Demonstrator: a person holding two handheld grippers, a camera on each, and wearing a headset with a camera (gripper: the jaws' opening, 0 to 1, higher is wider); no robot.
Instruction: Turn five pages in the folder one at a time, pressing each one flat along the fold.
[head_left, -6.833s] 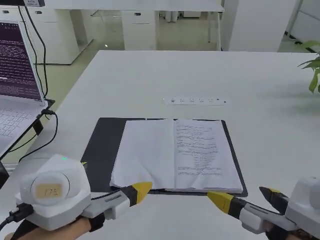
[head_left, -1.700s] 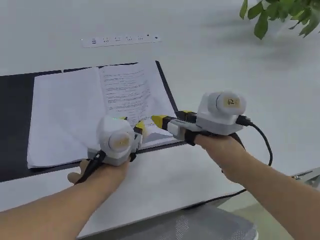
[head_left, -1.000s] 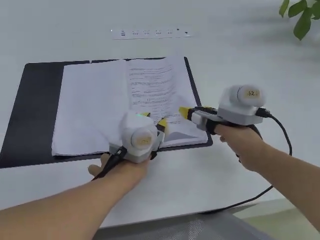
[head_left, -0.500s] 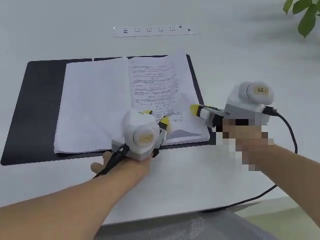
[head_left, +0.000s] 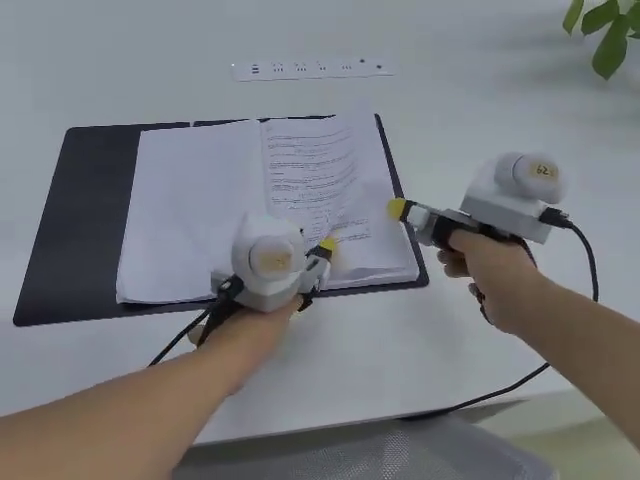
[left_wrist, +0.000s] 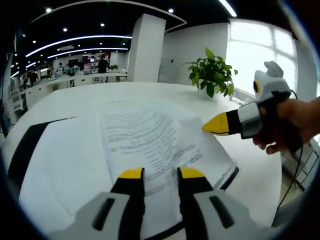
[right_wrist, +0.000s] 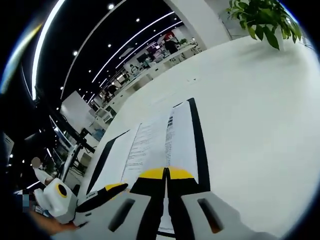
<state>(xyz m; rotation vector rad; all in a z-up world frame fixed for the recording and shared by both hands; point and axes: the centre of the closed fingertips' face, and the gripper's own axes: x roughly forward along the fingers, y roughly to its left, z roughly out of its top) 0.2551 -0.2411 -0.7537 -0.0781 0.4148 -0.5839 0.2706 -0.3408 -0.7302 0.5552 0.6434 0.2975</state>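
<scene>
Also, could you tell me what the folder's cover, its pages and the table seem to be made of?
The folder cover looks like matte black plastic or faux leather: flat, dark, no gloss. The pages are thin white paper, printed and slightly wavy. The table looks like smooth white laminate, with a soft sheen.

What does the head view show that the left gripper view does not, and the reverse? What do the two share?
Head view: the person's left forearm and the table at its near edge. Left gripper view: ceiling lights, a white column and a bright window. Both: the open folder, its printed page, the plant, the left tongs, open over the page, and the right tongs, shut, by the page's right edge.
</scene>
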